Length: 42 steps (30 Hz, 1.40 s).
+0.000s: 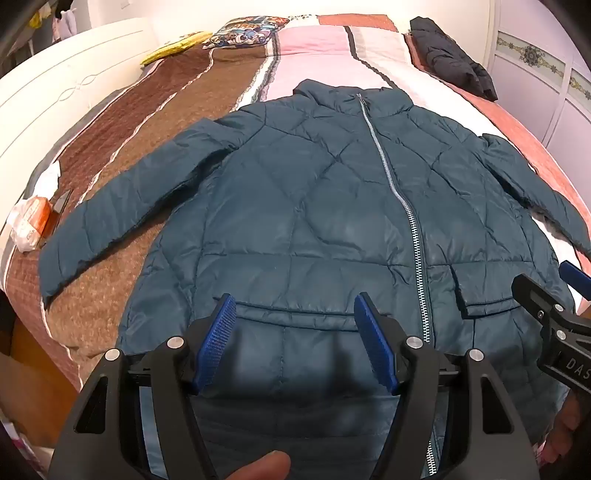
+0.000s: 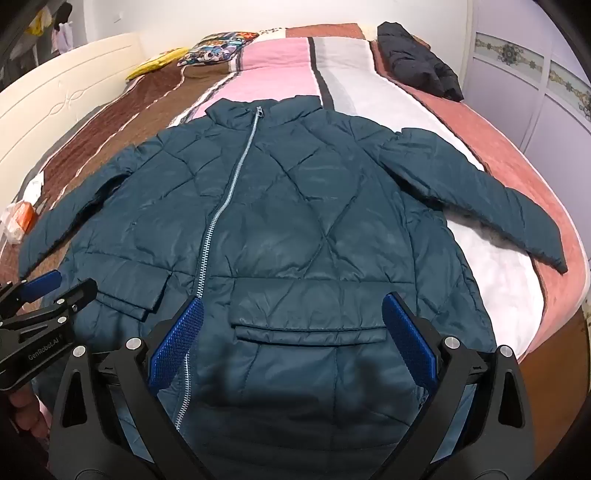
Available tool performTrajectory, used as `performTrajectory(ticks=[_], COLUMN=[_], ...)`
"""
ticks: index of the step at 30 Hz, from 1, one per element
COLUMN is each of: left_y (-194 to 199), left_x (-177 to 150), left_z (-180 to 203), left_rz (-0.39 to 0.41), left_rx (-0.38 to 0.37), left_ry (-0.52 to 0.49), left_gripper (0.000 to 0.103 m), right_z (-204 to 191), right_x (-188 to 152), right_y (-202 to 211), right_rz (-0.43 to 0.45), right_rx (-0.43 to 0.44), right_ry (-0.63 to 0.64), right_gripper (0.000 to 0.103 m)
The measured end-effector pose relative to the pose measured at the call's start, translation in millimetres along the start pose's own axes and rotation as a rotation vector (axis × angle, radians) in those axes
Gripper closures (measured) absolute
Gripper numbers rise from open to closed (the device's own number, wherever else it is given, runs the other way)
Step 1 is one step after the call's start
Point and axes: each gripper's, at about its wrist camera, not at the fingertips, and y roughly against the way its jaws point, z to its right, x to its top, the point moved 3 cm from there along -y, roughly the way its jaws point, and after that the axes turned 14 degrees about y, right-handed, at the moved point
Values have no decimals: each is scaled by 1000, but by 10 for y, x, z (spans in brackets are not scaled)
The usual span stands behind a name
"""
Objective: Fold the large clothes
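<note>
Across a wide bed (image 1: 317, 48) covered by a striped spread in brown, pink, white and salmon, a teal quilted jacket (image 1: 314, 206) lies flat, front up and zipped, with both sleeves spread out toward the bed's side edges. A cream headboard (image 1: 55, 85) runs along the bed's left edge as the cameras see it, and pale cupboard doors (image 2: 524, 92) stand past the right edge. Near the far end lie a patterned pillow (image 1: 243, 31), a yellow item (image 1: 173, 50) and a dark bundled garment (image 2: 417, 66) at the far right corner; a white and orange packet (image 1: 31, 221) sits at the left edge. The jacket's long axis runs from the near edge to the far end, collar away and hem nearest the grippers, its silver zipper (image 1: 402, 206) slanting up the front. The left gripper (image 1: 295, 325) hangs over the hem by one flap pocket, jaws parted and gripping nothing. The right gripper (image 2: 295, 325) hangs beside it over the other pocket, jaws spread wide and likewise empty.
</note>
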Motion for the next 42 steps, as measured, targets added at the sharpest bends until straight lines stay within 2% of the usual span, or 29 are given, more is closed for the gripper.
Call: performTrajectory(ticks=[42], left_y=[-13], left_x=[-11], left_z=[-64], left_rz=[-9], left_rx=[-6], left_ry=[19], left_gripper=[37], right_z=[-18], right_x=[-20], right_y=[2], right_rz=[1], right_rx=[-6], right_ry=[5], right_gripper=[6])
